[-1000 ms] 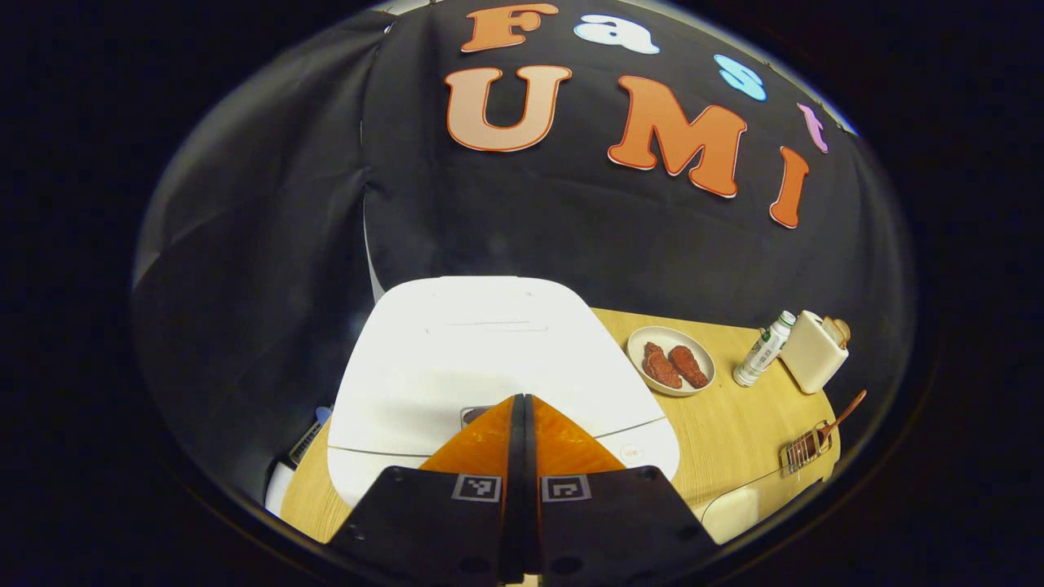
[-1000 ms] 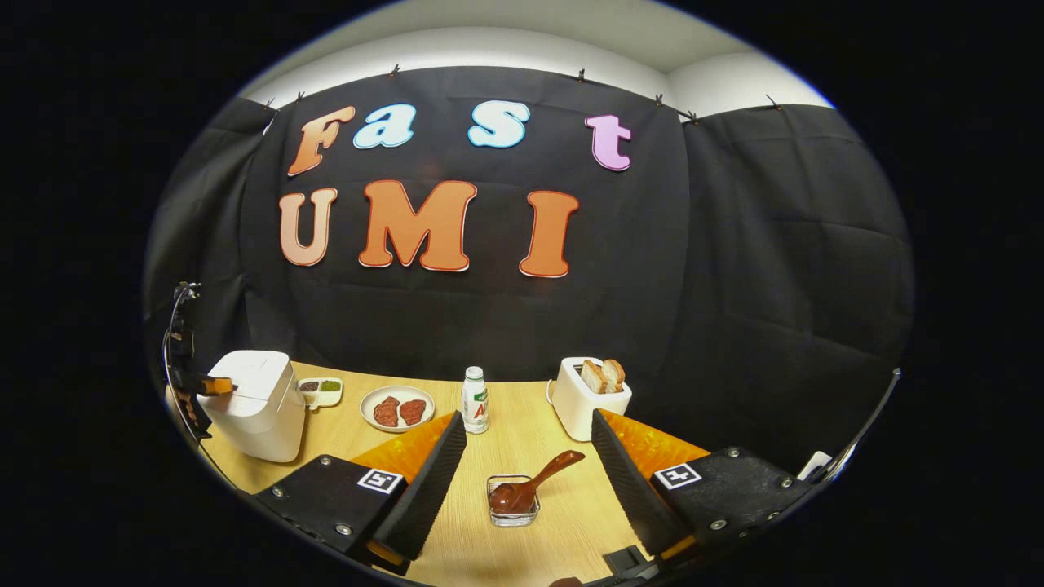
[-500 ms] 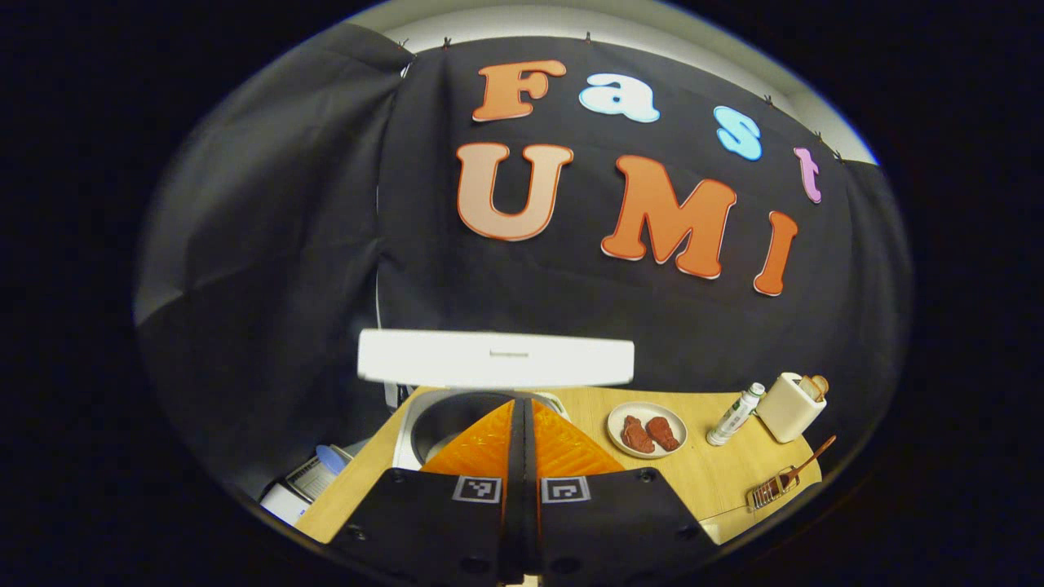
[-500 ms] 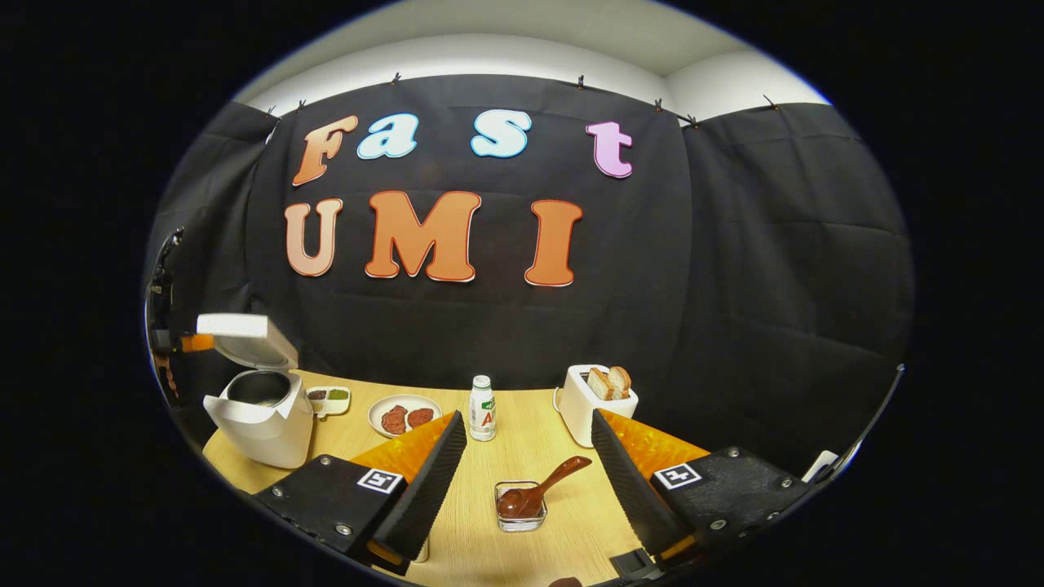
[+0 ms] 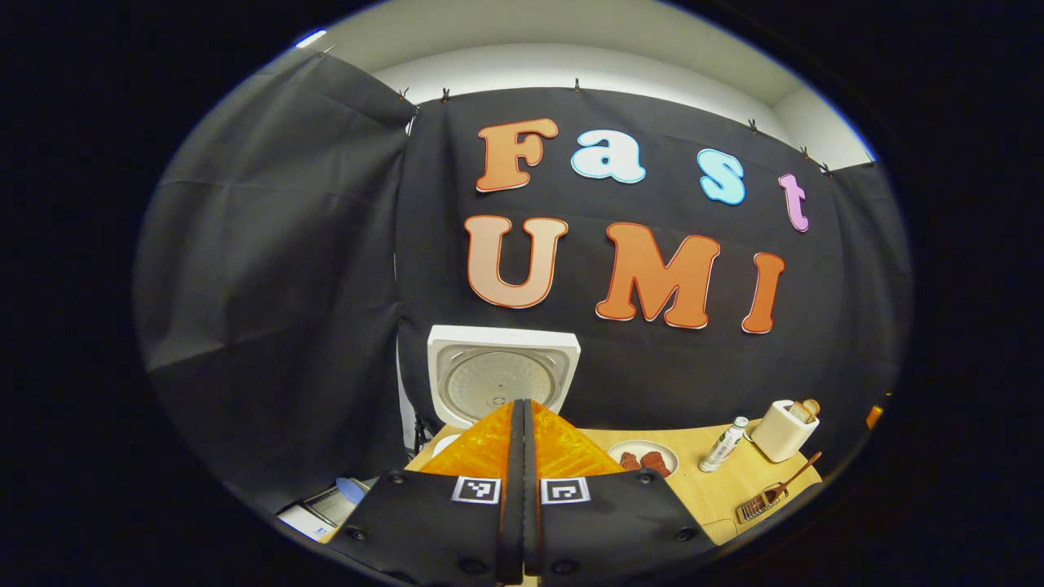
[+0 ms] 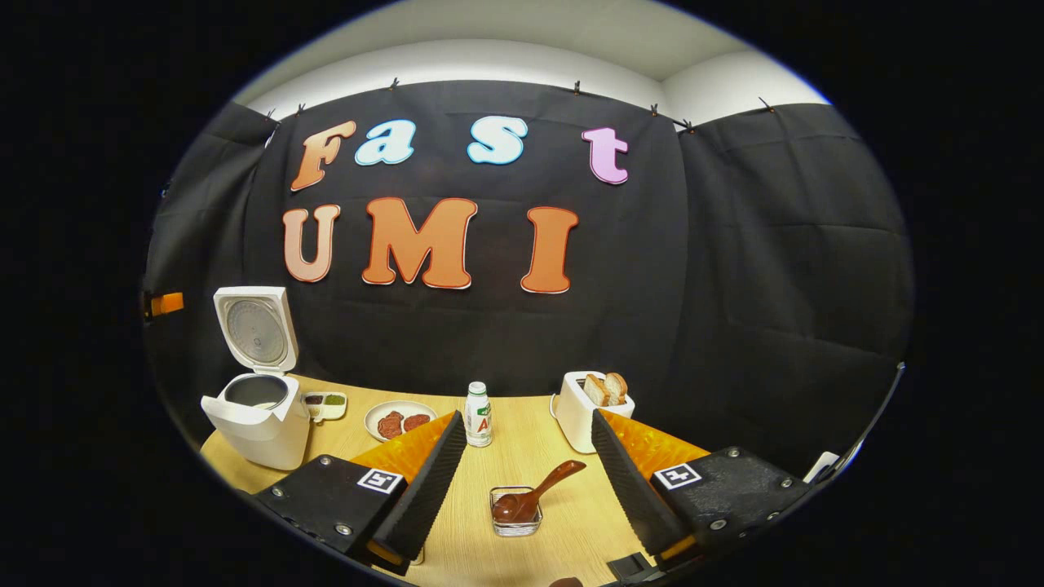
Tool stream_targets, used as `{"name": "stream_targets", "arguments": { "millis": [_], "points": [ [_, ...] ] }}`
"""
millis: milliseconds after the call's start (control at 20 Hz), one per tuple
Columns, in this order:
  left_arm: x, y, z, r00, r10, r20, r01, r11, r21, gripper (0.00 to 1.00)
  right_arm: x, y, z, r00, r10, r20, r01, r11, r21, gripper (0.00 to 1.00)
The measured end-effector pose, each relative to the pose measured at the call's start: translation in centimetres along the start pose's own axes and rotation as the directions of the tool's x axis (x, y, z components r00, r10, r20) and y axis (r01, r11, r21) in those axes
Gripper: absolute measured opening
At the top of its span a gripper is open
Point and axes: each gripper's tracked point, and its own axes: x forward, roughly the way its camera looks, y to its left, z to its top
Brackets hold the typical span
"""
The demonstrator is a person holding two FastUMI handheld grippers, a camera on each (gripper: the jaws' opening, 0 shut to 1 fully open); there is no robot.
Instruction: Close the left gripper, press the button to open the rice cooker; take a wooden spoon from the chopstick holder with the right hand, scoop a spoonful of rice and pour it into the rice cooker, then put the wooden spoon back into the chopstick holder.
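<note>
- The rice cooker (image 6: 257, 416) stood open at the far left end of the worktop (image 6: 563, 505), with its lid (image 6: 254, 328) raised upright and the dark inner pot visible under it.
- In the left gripper view, the lid (image 5: 503, 375) faced the camera, and its round inner plate showed just above the fingertips.
- The left gripper (image 5: 522, 408) was closed, its two fingers pressed together with nothing between them, and it was held in front of the cooker without touching it.
- The wooden spoon (image 6: 534, 493) lay with its bowl inside the chopstick holder (image 6: 515, 512), a small clear container, and its handle leaned out to the upper right.
- The right gripper (image 6: 528, 428) was open, with the fingers wide apart. The spoon and the holder were seen between them, but neither finger touched them.
- A small divided dish (image 6: 326, 403) stood just beside the cooker on its right.
- Next came a plate (image 6: 400, 421) with two reddish-brown pieces of food on it.
- A small white bottle (image 6: 478, 414) stood upright near the middle of the worktop.
- A white toaster (image 6: 583, 412) with slices of bread in its slots stood to the right of the bottle.
- In the left gripper view, the plate (image 5: 644, 458), the bottle (image 5: 722, 445), the toaster (image 5: 783, 430) and the spoon (image 5: 789, 481) appeared far off on the right side.
</note>
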Motion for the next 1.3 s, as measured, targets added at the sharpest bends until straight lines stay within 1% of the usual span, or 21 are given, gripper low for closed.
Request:
{"name": "stream_targets", "arguments": {
  "millis": [200, 300, 400, 550, 600, 700, 800, 850, 1000, 1050, 1150, 1300],
  "points": [
    [-1.4, -0.1, 0.2, 1.0, 0.014, 0.009, -0.015, 0.998, 0.057, 0.07, 0.2, -0.5, -0.5, 1.0, -0.01, 0.003, 0.01, 1.0, 0.009, 0.96],
    [-2.2, -0.6, 0.7, 1.0, 0.003, 0.027, -0.004, 0.999, 0.045, 0.29, 0.3, -0.8, -0.9, 1.0, -0.016, 0.002, 0.016, 1.0, 0.021, 0.96],
    [-2.9, -0.8, 0.4, 1.0, 0.007, 0.016, -0.007, 1.0, 0.027, 0.31, 0.4, -1.3, -1.5, 1.0, -0.023, -0.002, 0.023, 0.999, 0.039, 0.96],
    [-3.2, -1.3, 0.5, 1.0, -0.008, 0.023, 0.009, 1.0, -0.012, 0.69, 1.1, -1.9, -2.8, 0.999, -0.029, -0.015, 0.03, 0.998, 0.063, 0.96],
    [-3.3, -1.1, 0.8, 0.999, -0.002, 0.035, 0.002, 1.0, -0.016, 0.67, 1.3, -2.0, -3.2, 1.0, -0.025, -0.014, 0.026, 0.997, 0.071, 0.96],
    [-3.8, -1.1, 1.6, 0.998, 0.002, 0.069, -0.001, 1.0, -0.023, 0.69, 2.3, -2.6, -4.3, 0.999, -0.032, -0.02, 0.033, 0.996, 0.078, 0.96],
    [-4.8, -1.0, 2.9, 0.996, 0.014, 0.091, -0.012, 1.0, -0.02, 0.9, 3.4, -2.7, -6.0, 0.999, -0.025, -0.046, 0.029, 0.995, 0.092, 0.96],
    [-4.8, -0.6, 2.7, 0.995, 0.02, 0.1, -0.018, 1.0, -0.021, 1.0, 3.9, -2.9, -6.9, 0.998, -0.021, -0.061, 0.028, 0.994, 0.103, 0.96],
    [-5.5, 0.1, 3.0, 0.993, 0.042, 0.106, -0.04, 0.999, -0.022, 1.0, 6.0, -3.2, -9.4, 0.994, -0.009, -0.108, 0.026, 0.986, 0.162, 0.96],
    [-5.8, 0.2, 2.9, 0.994, 0.048, 0.103, -0.046, 0.999, -0.022, 0.97, 6.7, -3.2, -10.4, 0.992, -0.004, -0.122, 0.026, 0.983, 0.179, 0.96],
    [-6.1, 0.7, 3.0, 0.993, 0.064, 0.102, -0.064, 0.998, -0.011, 1.0, 8.4, -3.5, -11.9, 0.99, -0.008, -0.14, 0.036, 0.98, 0.196, 0.96],
    [-6.9, 1.2, 2.6, 0.991, 0.089, 0.096, -0.089, 0.996, -0.008, 1.0, 10.9, -3.7, -15.1, 0.979, 0.0, -0.203, 0.049, 0.97, 0.236, 0.96]
  ]
}}
